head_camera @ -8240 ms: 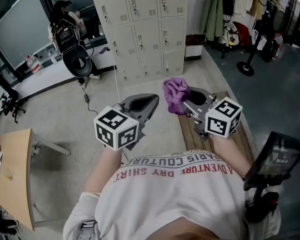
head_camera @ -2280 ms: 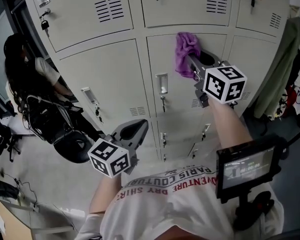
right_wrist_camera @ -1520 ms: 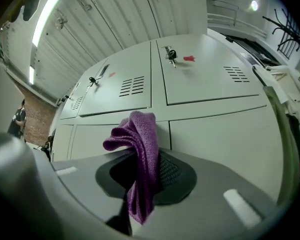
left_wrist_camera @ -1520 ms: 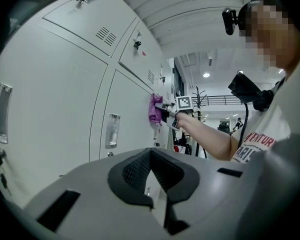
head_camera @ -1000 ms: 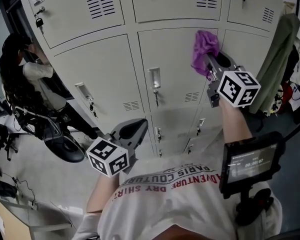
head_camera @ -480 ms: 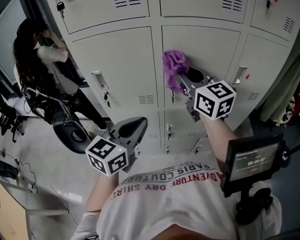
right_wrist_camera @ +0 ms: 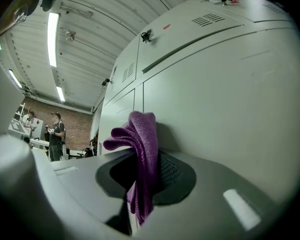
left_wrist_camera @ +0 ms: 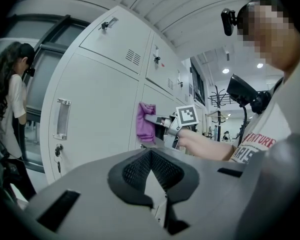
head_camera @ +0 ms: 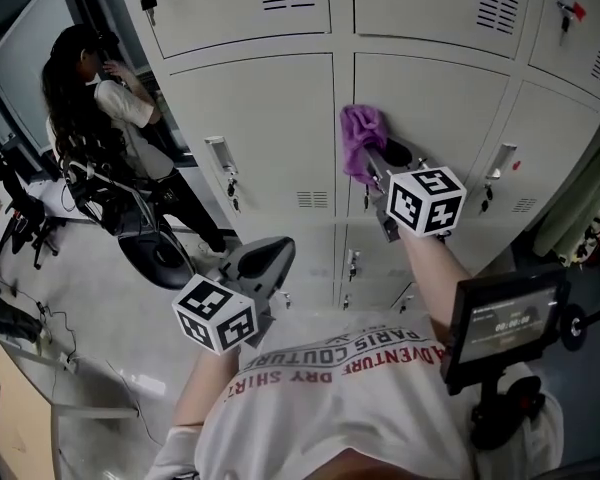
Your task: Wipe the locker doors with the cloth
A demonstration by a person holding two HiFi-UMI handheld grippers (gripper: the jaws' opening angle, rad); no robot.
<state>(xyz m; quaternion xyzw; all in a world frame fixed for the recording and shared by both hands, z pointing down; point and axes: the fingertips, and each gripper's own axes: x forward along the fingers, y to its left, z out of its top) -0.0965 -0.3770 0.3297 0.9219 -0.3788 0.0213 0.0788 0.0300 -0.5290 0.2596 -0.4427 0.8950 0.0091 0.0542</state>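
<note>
R claw (head_camera: 373, 165) pinching purple cloth (head_camera: 358, 136), cloth against mid locker door (head_camera: 445, 108), L claw (head_camera: 263, 263) low, off the lockers, pressed together, empty

From where I sit: cloth (head_camera: 361, 138) is nubby matt knit, locker door (head_camera: 440, 98) smooth painted metal, handle (head_camera: 217, 155) left of the cloth shiny metal.

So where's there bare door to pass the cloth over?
Bare panel lies right of the cloth, up to the next handle, and across the left door between its handle and vent. Crowded round the handles.
</note>
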